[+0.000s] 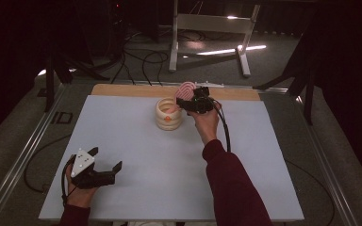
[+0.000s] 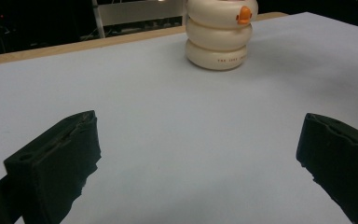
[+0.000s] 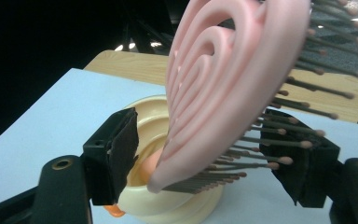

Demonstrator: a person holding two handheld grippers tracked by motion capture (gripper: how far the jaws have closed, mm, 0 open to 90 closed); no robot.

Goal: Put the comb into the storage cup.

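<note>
right gripper (image 3: 205, 154): jaws apart, pads off pink hairbrush (image 3: 223, 88) standing in cream ringed holder (image 1: 168, 113), far centre | left gripper (image 2: 196, 158): jaws wide, nothing between, near left

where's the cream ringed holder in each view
high view: cream ringed holder at centre, far half of the table, just left of the right gripper.
left gripper view: top centre, orange duck bill facing the camera.
right gripper view: low centre, behind the pink hairbrush.
shared landmark: the orange bill.

White sheet (image 1: 136, 141) covers the wooden table (image 1: 122, 90); beyond it, cables (image 1: 141, 61) and a white frame (image 1: 212, 28) on the floor.
</note>
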